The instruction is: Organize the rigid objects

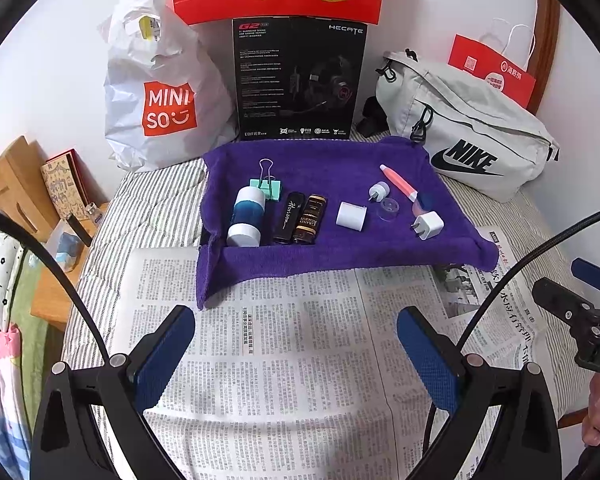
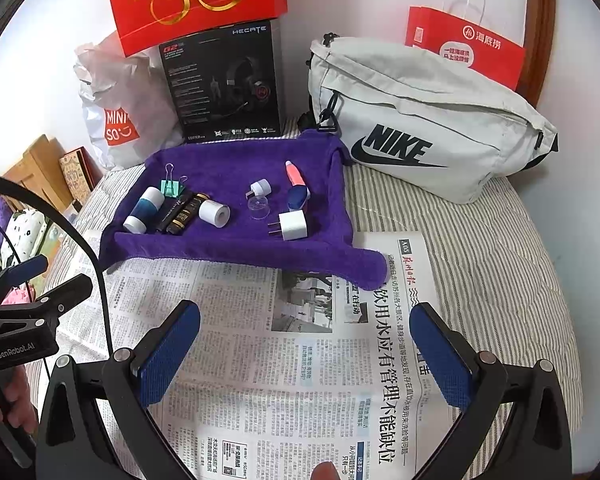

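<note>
Both claws, left [image 1: 296, 344] and right [image 2: 305, 344], spread empty short of towel [image 1: 320, 248]; risk: roll [image 1: 351, 216] or charger [image 1: 430, 226] rolling off soft towel when nudged.

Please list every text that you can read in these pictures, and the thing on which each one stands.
"MINISO": white plastic bag
"NIKE": grey bag
"HECATE", "G2", "EDIFIER": black headset box
"Horizon": black tube
"GenRobot.AI": left tool
Newspaper fine print: too small.
</note>
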`<state>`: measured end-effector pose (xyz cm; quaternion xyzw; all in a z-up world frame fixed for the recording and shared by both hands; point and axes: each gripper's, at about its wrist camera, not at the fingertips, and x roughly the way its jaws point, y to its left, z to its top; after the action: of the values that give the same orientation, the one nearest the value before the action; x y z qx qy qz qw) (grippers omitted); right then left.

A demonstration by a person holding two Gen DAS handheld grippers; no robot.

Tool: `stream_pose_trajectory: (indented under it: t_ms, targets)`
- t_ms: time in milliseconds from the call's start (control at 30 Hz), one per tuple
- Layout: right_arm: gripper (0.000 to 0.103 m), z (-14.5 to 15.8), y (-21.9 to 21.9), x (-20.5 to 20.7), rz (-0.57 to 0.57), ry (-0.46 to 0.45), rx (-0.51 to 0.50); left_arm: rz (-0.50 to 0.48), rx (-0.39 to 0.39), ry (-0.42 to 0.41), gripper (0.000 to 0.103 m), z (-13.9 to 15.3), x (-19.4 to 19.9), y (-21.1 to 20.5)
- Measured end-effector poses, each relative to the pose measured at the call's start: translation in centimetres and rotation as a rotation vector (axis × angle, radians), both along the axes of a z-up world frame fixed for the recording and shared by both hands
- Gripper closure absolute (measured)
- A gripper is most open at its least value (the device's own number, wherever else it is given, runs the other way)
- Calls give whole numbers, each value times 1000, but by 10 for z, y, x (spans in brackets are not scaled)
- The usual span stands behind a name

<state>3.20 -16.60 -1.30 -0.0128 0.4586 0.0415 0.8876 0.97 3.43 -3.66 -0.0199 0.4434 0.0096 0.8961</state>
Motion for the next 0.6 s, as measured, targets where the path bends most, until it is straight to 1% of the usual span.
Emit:
stream_pose_trajectory:
  t_ms: [600]
  targets:
    - [0,0,-1,0,7,7,-2,-2,2,-3,1,3,-1,1]
